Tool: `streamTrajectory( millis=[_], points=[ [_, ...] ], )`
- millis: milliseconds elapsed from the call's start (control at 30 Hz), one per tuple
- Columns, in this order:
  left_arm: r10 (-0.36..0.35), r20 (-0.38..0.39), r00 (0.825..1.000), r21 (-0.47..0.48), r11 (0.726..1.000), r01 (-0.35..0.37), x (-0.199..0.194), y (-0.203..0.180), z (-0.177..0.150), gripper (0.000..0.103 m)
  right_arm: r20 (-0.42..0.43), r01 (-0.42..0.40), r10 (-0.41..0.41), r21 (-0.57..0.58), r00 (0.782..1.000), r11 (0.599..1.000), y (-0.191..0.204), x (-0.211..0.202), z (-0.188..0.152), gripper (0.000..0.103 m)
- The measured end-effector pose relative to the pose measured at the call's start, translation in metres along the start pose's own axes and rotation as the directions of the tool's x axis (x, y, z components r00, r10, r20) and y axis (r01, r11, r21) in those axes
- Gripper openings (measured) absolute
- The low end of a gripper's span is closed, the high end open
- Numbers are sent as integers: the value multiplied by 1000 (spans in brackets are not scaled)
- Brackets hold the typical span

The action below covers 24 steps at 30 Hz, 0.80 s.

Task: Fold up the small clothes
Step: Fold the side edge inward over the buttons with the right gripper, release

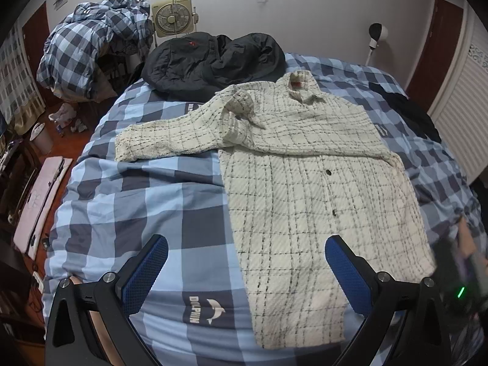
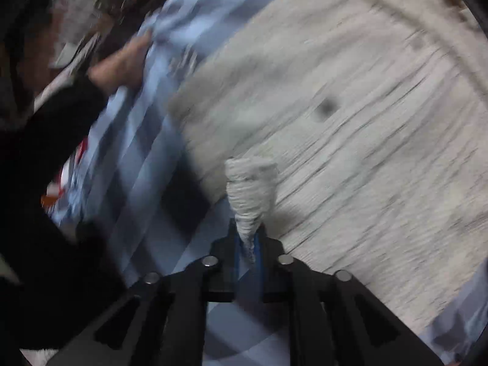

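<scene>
Shirt [image 1: 305,158], cream with a thin black check, lies face up across the bed [image 1: 122,207], collar toward the far edge, hem at the near edge. One sleeve [image 1: 170,140] stretches out flat over the blue checked cover toward the bed's left side; likely spread this way so the sleeves can be folded in first

Left gripper [image 1: 247,274] hangs above the near edge with its blue pads wide apart and nothing between them, one pad over the cover, the other over the shirt's hem area — waiting, by the look of it

Right gripper [image 2: 248,241] is clamped on a bunched corner of the shirt [image 2: 350,116]; the cloth twists up in a cone out of the narrow gap between the pads. Right view is heavily smeared. Grip at an edge suggests that side is being carried over for a fold

Writing: "DOLPHIN" with a white dolphin figure on a dark square [image 1: 204,308] of the cover near the bed's near edge. Red tag inside the collar [image 1: 297,84], not readable

Black jacket [image 1: 213,61] heaped at the far edge, clear of the shirt
</scene>
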<state>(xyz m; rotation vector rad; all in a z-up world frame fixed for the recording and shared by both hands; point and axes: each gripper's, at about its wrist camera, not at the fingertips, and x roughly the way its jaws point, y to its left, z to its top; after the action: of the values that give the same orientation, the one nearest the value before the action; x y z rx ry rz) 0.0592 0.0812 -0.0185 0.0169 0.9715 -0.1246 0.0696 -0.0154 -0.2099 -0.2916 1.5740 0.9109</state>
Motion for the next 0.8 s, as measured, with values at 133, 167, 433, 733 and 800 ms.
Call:
streamTrajectory(
  millis=[133, 167, 433, 733, 800],
  points=[
    [1, -5, 1000, 8, 1000, -1, 1, -3, 0, 103, -115, -122, 133, 102, 984, 987, 0, 33, -6, 52],
    [3, -5, 1000, 11, 1000, -3, 1, -3, 0, 103, -133, -119, 136, 129, 982, 984, -2, 35, -3, 53],
    [7, -23, 1000, 36, 999, -7, 10, -9, -2, 103, -18, 73, -71, 342, 997, 937, -59, -60, -46, 67],
    [33, -53, 998, 69, 997, -29, 19, -17, -8, 103, 49, -31, -9, 744, 999, 668, -156, -16, -110, 81],
    [39, -58, 998, 70, 997, -35, 21, -16, -8, 103, 9, 1, -12, 758, 1000, 652, -161, 2, -112, 81]
  ],
)
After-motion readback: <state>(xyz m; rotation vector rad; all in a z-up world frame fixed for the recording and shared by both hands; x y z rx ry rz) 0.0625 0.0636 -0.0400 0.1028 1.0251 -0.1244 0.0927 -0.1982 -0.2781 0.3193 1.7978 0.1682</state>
